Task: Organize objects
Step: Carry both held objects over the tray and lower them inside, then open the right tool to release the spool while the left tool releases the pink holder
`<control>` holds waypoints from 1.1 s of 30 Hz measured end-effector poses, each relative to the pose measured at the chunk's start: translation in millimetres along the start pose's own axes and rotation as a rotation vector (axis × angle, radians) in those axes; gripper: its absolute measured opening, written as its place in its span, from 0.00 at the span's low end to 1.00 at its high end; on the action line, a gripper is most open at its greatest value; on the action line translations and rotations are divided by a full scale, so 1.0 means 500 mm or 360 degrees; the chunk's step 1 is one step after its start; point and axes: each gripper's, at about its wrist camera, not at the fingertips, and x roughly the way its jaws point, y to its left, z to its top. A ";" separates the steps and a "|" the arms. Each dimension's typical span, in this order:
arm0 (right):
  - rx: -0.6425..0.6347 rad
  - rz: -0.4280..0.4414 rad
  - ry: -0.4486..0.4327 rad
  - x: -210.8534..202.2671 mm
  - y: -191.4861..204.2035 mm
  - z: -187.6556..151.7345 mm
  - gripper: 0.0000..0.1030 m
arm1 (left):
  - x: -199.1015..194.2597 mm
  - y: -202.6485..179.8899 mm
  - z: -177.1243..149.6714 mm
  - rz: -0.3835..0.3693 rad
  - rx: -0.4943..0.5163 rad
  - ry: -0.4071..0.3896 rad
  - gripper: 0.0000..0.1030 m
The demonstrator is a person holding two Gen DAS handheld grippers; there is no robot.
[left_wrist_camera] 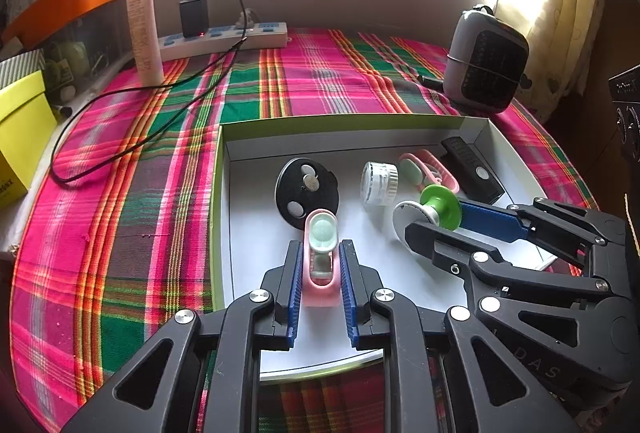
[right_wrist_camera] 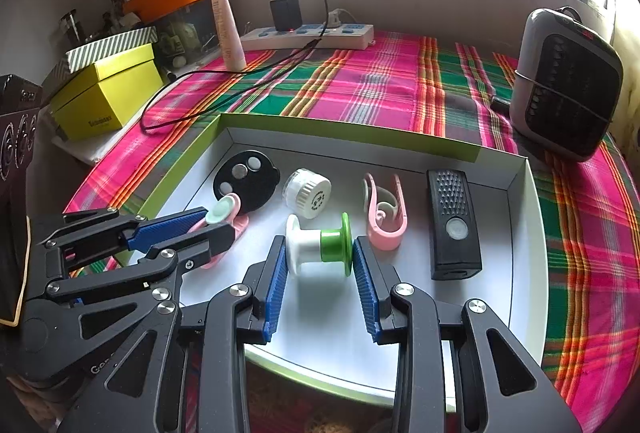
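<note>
From the left wrist view, we've got our left tongs [left_wrist_camera: 320, 261] clamped narrow on a pink clip [left_wrist_camera: 320, 253] with a mint-green pad, both blue pads pressed against its sides, low over the white tray [left_wrist_camera: 256, 201] that sits on the plaid cloth of the worktop [left_wrist_camera: 132, 169]. Past the clip there's a black disc [left_wrist_camera: 306, 193] with three silvery spots, then a little white ribbed cap [left_wrist_camera: 379, 184], a second pink clip [left_wrist_camera: 430, 169] and a black remote [left_wrist_camera: 472, 169] toward the tray's far right corner. Our right tongs [left_wrist_camera: 438, 219] come in from the right, around a green-and-white spool [left_wrist_camera: 434, 211].

Switching to the right wrist view, the right tongs [right_wrist_camera: 320, 257] are set about as wide as the spool [right_wrist_camera: 320, 245], which lies on its side between the blue pads; the green end looks to be touching the right pad, but we can't tell if it's really squeezed. Left tongs [right_wrist_camera: 216, 223] show up at the left with the first pink clip [right_wrist_camera: 228, 213] in them, just beside the black disc [right_wrist_camera: 246, 185]. The ribbed cap [right_wrist_camera: 308, 192], the other pink clip [right_wrist_camera: 385, 213] and the remote [right_wrist_camera: 453, 225] run along the back of the tray [right_wrist_camera: 516, 233]. On the worktop behind sit a power strip [right_wrist_camera: 308, 35], a yellow box [right_wrist_camera: 108, 93] and a grey heater [right_wrist_camera: 566, 85].
</note>
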 end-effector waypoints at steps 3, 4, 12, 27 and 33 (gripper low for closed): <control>0.0000 -0.0001 0.0000 0.000 -0.001 0.000 0.33 | -0.002 0.003 0.000 -0.0003 -0.0008 -0.0002 0.18; 0.0002 -0.0001 -0.0001 -0.001 -0.001 0.000 0.33 | -0.002 0.004 0.000 -0.0004 -0.0010 -0.0002 0.19; 0.0026 -0.0004 -0.0031 -0.007 -0.004 0.001 0.33 | -0.014 0.009 -0.002 -0.0012 -0.0022 -0.0014 0.24; 0.0048 -0.0012 -0.0081 -0.028 -0.003 -0.006 0.43 | -0.040 0.012 -0.022 -0.0005 -0.0054 -0.0046 0.32; 0.0073 -0.0019 -0.0094 -0.039 -0.001 -0.014 0.43 | -0.054 0.014 -0.032 0.0000 -0.0077 -0.0063 0.32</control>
